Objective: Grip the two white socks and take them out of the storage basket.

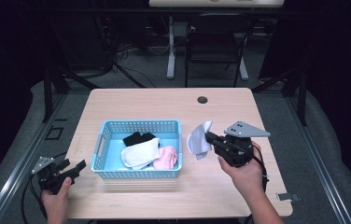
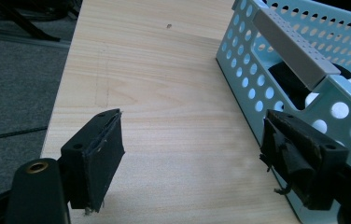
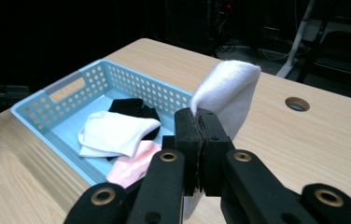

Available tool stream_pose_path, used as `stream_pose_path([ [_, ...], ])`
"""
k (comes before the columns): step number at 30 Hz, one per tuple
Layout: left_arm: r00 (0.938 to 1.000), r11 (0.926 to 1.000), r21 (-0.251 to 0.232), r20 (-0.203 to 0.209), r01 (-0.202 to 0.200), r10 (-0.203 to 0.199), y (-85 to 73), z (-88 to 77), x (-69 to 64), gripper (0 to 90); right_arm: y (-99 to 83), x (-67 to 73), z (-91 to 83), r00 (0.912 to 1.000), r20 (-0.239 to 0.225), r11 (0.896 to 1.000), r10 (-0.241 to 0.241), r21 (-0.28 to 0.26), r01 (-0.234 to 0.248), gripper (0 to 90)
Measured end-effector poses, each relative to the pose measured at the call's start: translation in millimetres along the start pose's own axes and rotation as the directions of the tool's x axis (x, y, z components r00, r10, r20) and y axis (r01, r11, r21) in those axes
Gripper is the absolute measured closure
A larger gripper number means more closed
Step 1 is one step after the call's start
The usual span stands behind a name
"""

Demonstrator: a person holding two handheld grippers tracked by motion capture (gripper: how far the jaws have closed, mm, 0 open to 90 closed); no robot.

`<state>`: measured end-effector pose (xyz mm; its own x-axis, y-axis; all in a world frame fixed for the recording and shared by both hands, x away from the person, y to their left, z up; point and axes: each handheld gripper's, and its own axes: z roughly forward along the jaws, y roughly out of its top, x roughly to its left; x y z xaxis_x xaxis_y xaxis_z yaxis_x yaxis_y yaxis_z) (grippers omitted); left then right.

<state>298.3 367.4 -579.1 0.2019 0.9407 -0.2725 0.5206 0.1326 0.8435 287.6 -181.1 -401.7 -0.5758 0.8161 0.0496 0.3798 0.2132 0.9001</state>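
A light blue perforated basket stands mid-table with a black sock, a white sock and a pink sock inside. My right gripper is shut on a pale grey-white sock, held just right of the basket above the table. My left gripper rests open at the table's front left corner, beside the basket's left end, with nothing between its jaws.
The wooden table has a round cable hole at the back. A small metal clip sits at the front right edge. Chair and desk legs stand on the floor behind.
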Motion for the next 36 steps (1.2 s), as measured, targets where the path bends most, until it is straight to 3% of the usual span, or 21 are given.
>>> stream_pose_path([
  [15,1.0000,1.0000,0.000,-0.001,0.000,0.000,0.0,0.0,0.1,21.0,-52.6,-4.9,28.0,0.9994,0.019,0.996,0.029,0.080,-0.030,88.5],
  [22,1.0000,1.0000,0.000,-0.002,0.000,0.000,-0.1,0.1,0.4,21.0,-71.0,-12.7,36.2,0.9975,0.053,0.992,0.047,0.114,-0.053,88.5],
  [26,1.0000,1.0000,0.002,-0.001,-0.001,0.001,-0.2,0.2,0.3,21.0,-85.9,-28.1,38.1,0.9917,0.097,0.988,0.084,0.122,-0.095,88.5],
  [36,1.0000,1.0000,0.004,0.001,-0.009,0.009,0.0,0.8,-0.3,21.1,-113.9,-63.4,39.9,0.9655,0.172,0.967,0.195,0.129,-0.218,88.4],
])
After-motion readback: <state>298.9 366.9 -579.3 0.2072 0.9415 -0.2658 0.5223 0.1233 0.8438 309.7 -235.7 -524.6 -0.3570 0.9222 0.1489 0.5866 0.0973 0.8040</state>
